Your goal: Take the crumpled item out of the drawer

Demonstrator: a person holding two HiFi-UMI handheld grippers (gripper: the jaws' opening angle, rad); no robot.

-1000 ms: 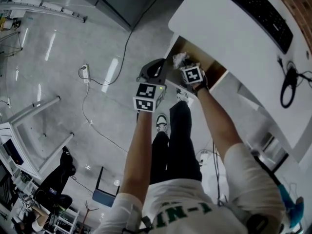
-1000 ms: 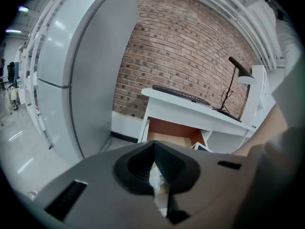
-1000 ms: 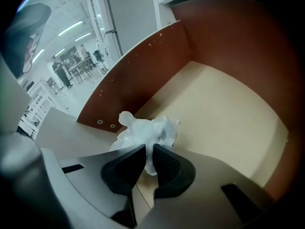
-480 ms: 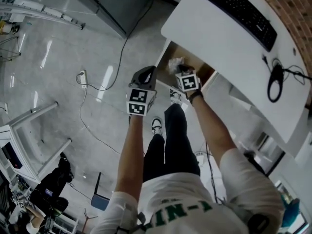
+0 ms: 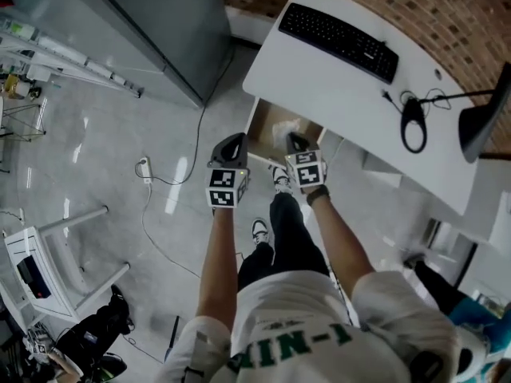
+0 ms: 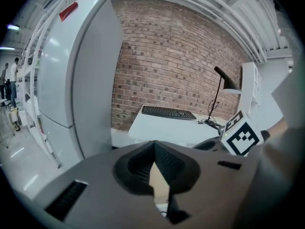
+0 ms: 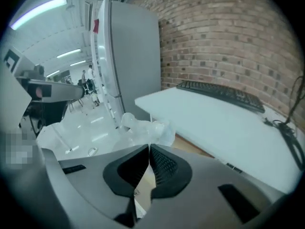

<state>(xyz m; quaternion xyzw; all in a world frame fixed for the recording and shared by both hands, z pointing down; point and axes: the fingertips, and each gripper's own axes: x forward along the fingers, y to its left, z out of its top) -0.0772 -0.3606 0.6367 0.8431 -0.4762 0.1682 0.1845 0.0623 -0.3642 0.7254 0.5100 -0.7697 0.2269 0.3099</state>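
A crumpled piece of clear-white plastic (image 7: 143, 128) sticks out from the tips of my right gripper (image 7: 148, 148), whose jaws are shut on it. In the head view the crumpled item (image 5: 283, 129) sits over the open wooden drawer (image 5: 259, 122) under the white desk (image 5: 335, 86), right at my right gripper (image 5: 294, 139). My left gripper (image 5: 232, 140) hovers just left of the drawer front. In the left gripper view its jaws (image 6: 154, 144) meet at the tips with nothing between them.
A black keyboard (image 5: 339, 32), a cable with a black puck (image 5: 413, 123) and a desk lamp (image 5: 483, 118) are on the desk. A tall grey cabinet (image 5: 168, 30) stands left of the desk. A power strip and cord (image 5: 145, 168) lie on the floor.
The right gripper's jaws have come together on the crumpled item at the drawer. The head view has swung up, showing more desk and brick wall.
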